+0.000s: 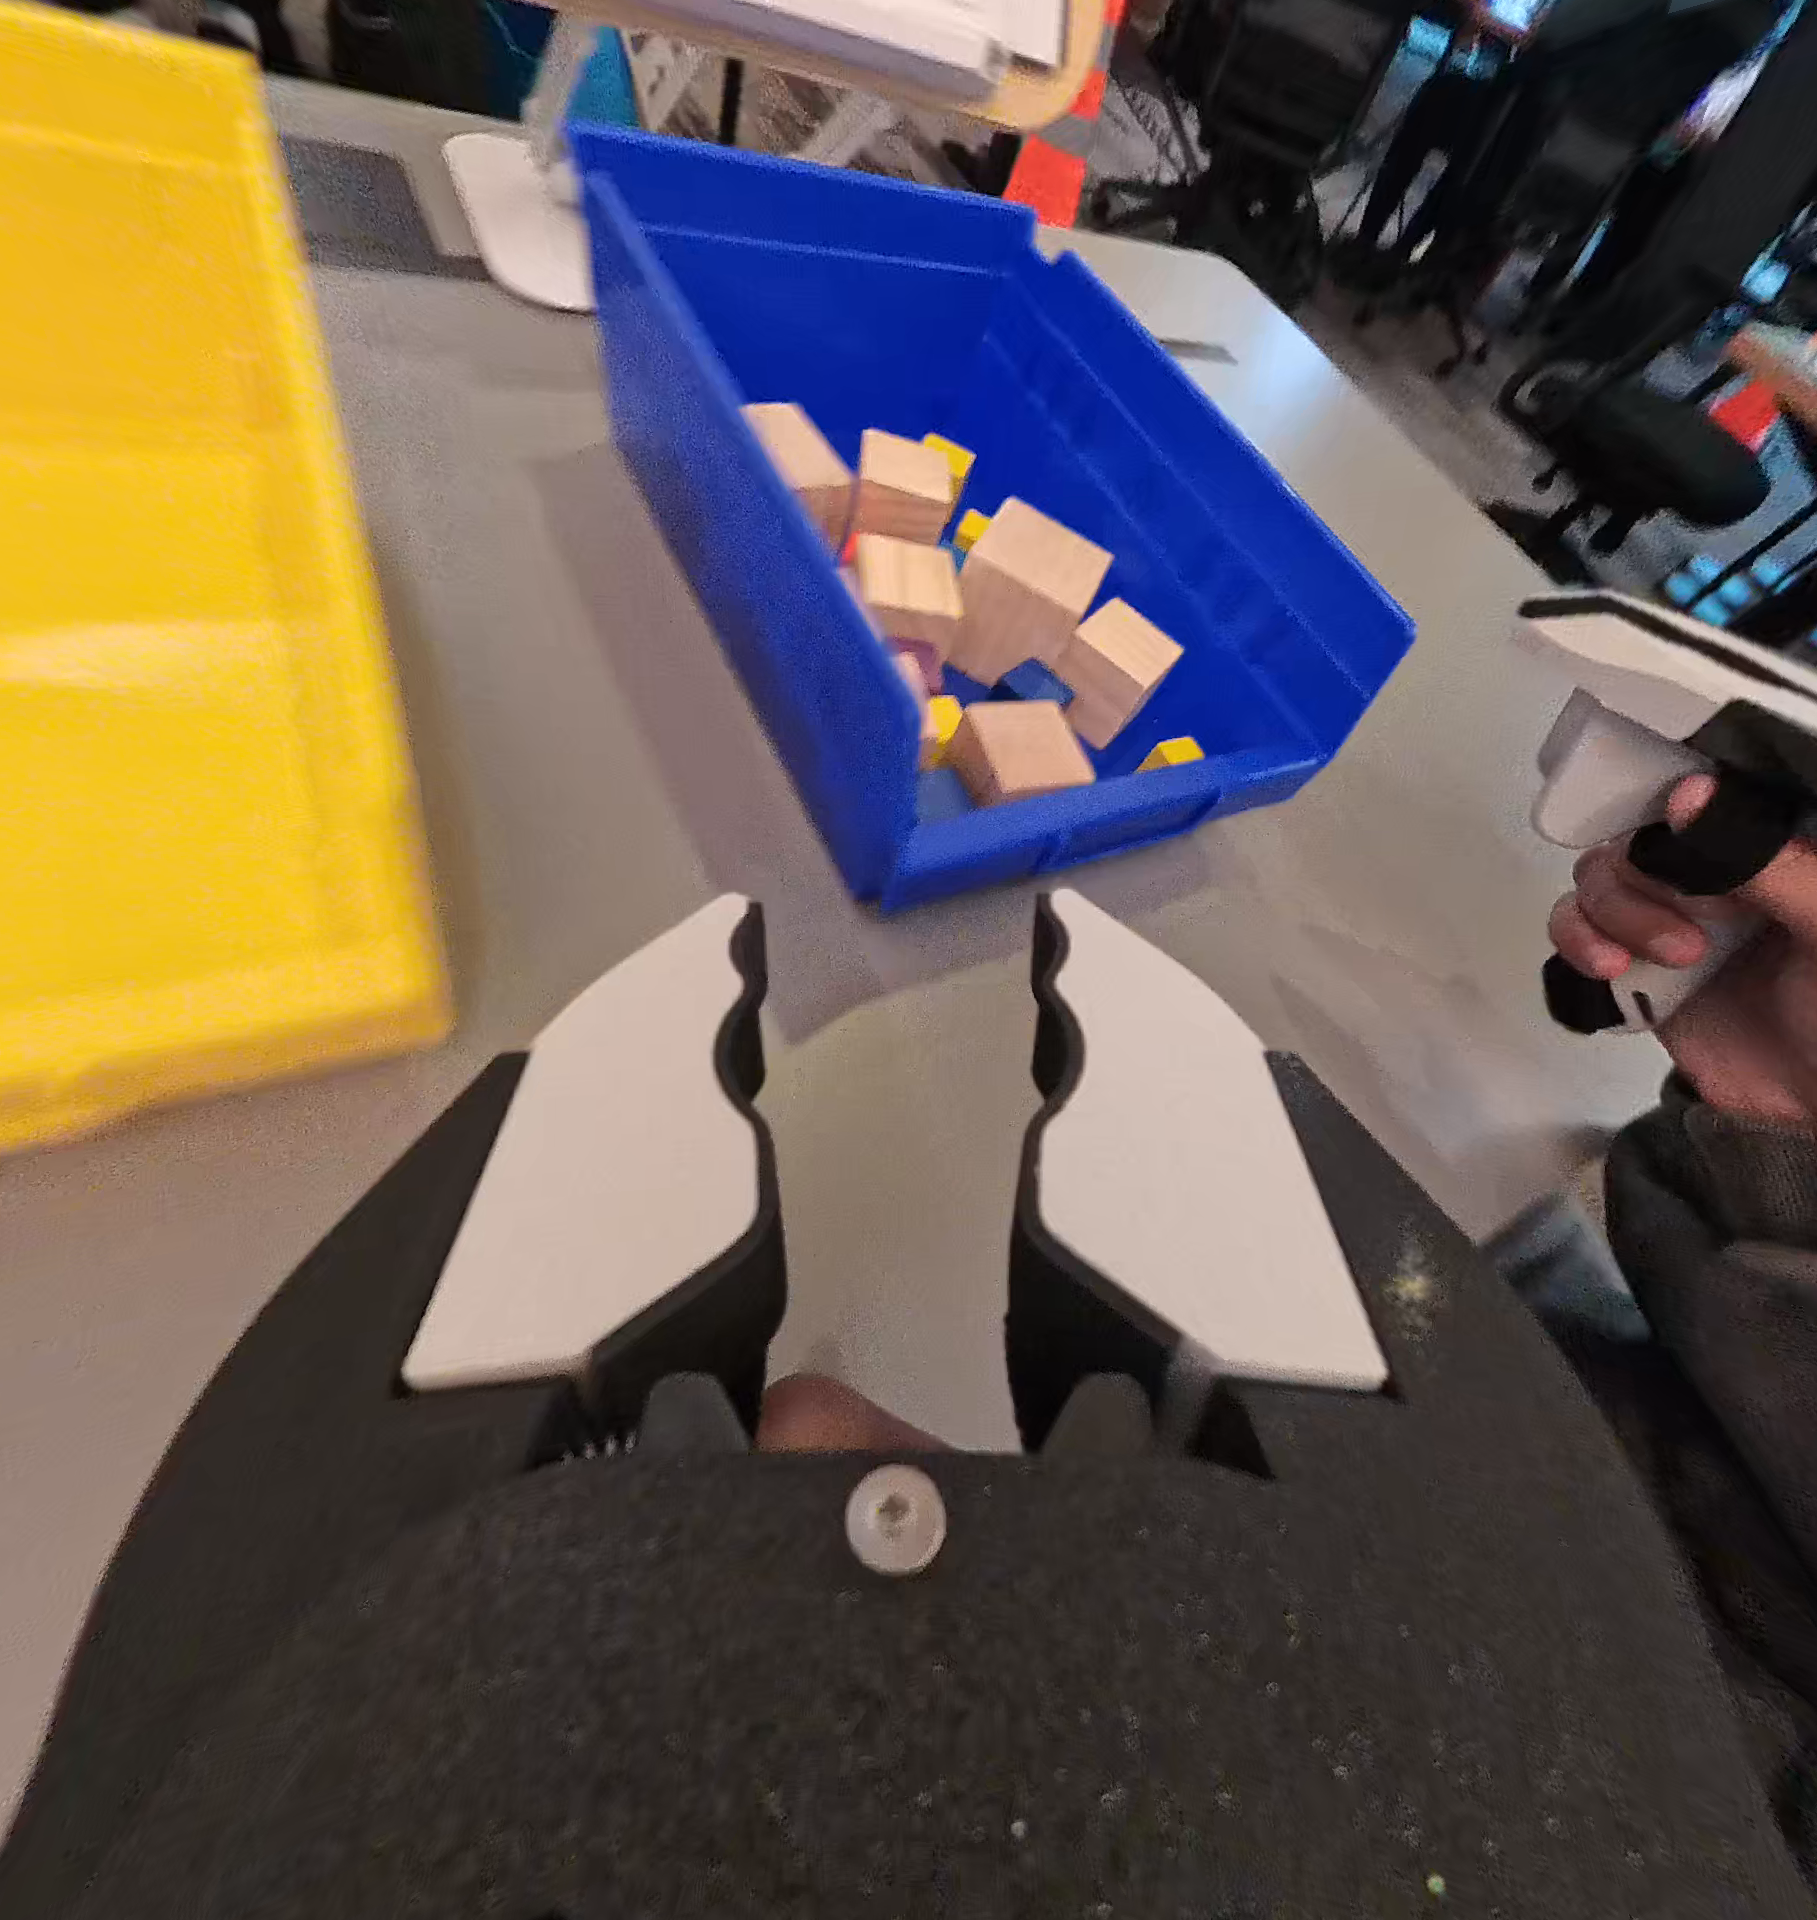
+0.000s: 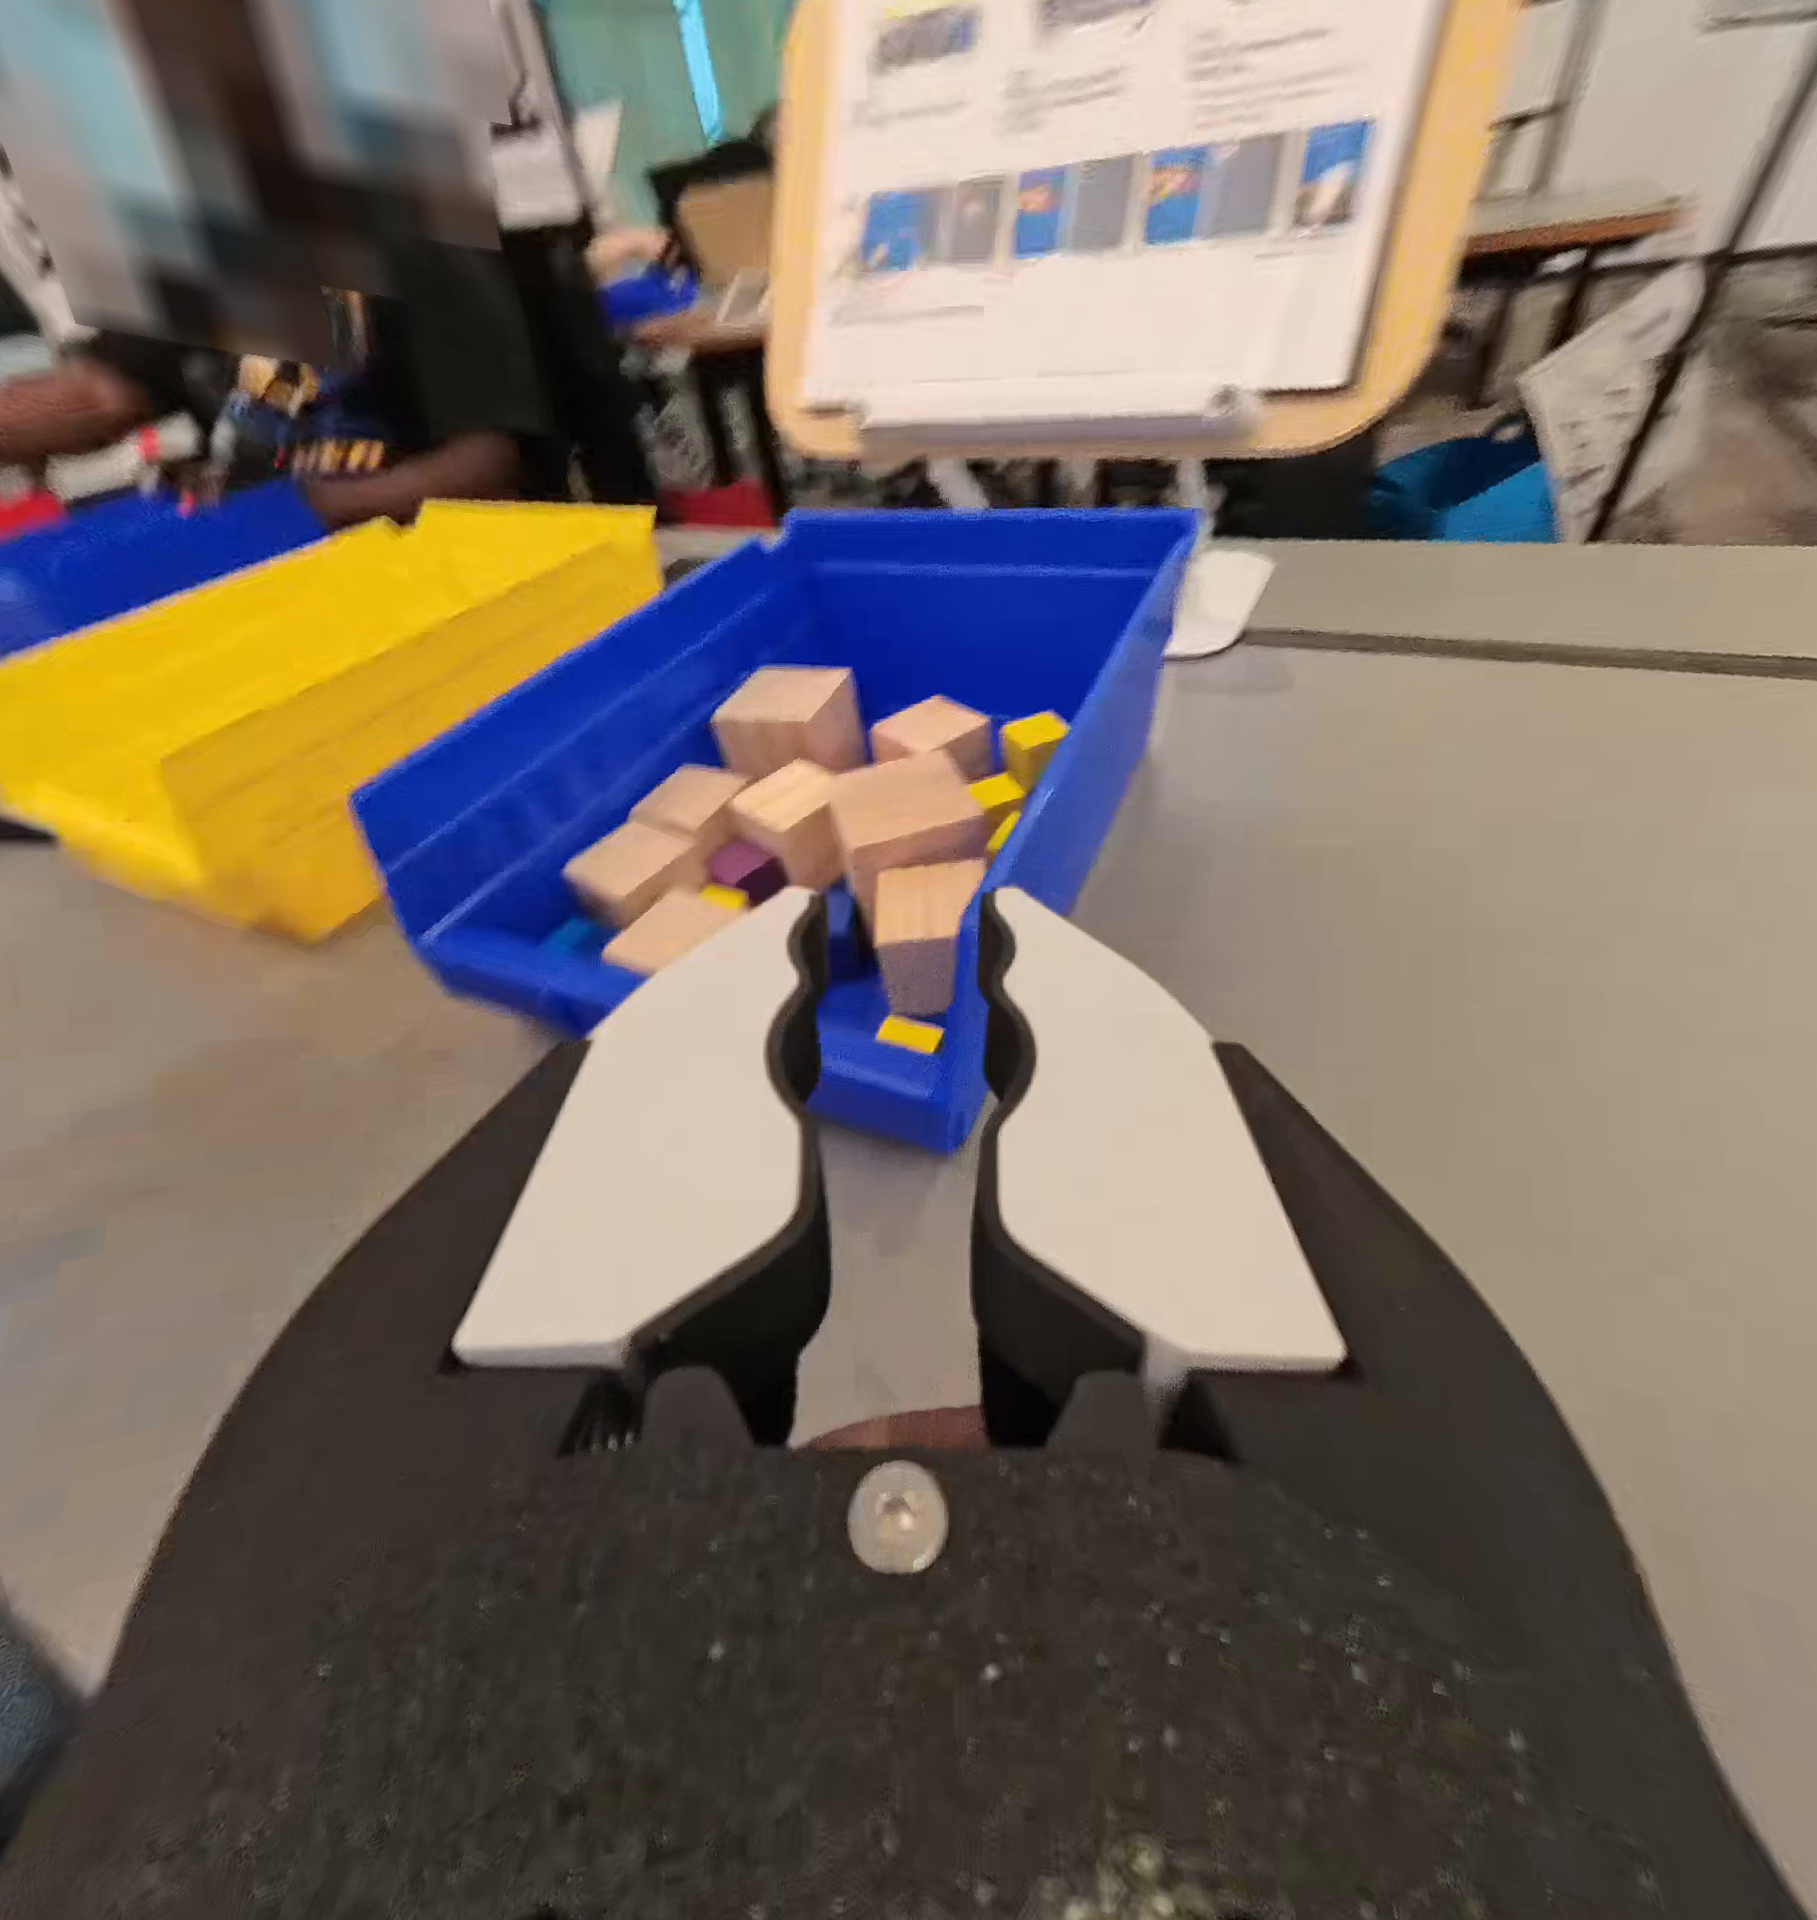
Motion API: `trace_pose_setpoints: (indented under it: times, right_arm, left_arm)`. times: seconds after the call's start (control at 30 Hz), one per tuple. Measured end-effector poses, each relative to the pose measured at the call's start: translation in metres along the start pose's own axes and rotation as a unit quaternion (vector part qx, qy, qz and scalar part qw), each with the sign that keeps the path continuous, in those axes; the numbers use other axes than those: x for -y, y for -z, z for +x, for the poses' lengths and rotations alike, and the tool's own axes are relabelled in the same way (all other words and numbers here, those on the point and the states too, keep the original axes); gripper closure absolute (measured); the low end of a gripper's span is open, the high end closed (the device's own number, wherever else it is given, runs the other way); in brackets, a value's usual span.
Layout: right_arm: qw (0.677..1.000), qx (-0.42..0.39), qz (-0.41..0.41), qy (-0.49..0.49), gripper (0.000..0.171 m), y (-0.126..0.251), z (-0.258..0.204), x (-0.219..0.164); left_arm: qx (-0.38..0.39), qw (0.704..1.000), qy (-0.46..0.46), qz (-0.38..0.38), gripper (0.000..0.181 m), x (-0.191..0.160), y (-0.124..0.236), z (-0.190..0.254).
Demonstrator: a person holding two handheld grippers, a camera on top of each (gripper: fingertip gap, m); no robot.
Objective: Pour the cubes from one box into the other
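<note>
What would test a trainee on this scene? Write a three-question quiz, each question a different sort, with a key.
1. True or false: the yellow box holds cubes.
2. Multiple choice: the wooden cubes lie in A) the blue box, B) the yellow box, C) on the grey table.
3. Fill in: both the left tongs and the right tongs are ____ and hold nothing.

Key:
1. False; what shows of its inside is empty.
2. A
3. open
</note>
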State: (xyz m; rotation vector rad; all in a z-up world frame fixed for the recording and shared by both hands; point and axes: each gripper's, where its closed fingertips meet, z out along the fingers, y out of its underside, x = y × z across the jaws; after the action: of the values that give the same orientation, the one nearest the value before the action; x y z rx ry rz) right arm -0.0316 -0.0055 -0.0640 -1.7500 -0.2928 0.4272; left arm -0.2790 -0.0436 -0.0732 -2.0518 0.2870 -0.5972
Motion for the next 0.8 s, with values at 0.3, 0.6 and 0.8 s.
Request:
trace_pose_setpoints:
  times: [0.3,0.6,0.8]
  right_arm:
    - [0.979,0.191,-0.072,0.017,0.144,-0.002,-0.118,-0.014]
    - [0.956,0.24,-0.128,0.109,0.144,-0.009,-0.21,-0.051]
    - [0.975,0.16,-0.135,0.076,0.123,-0.047,-0.236,-0.077]
  left_arm:
    - [0.242,0.97,0.024,-0.001,0.124,-0.009,0.078,-0.247]
    - [0.248,0.965,0.08,-0.021,0.176,0.019,0.032,-0.283]
    - [0.299,0.952,0.062,0.006,0.177,-0.034,0.086,-0.212]
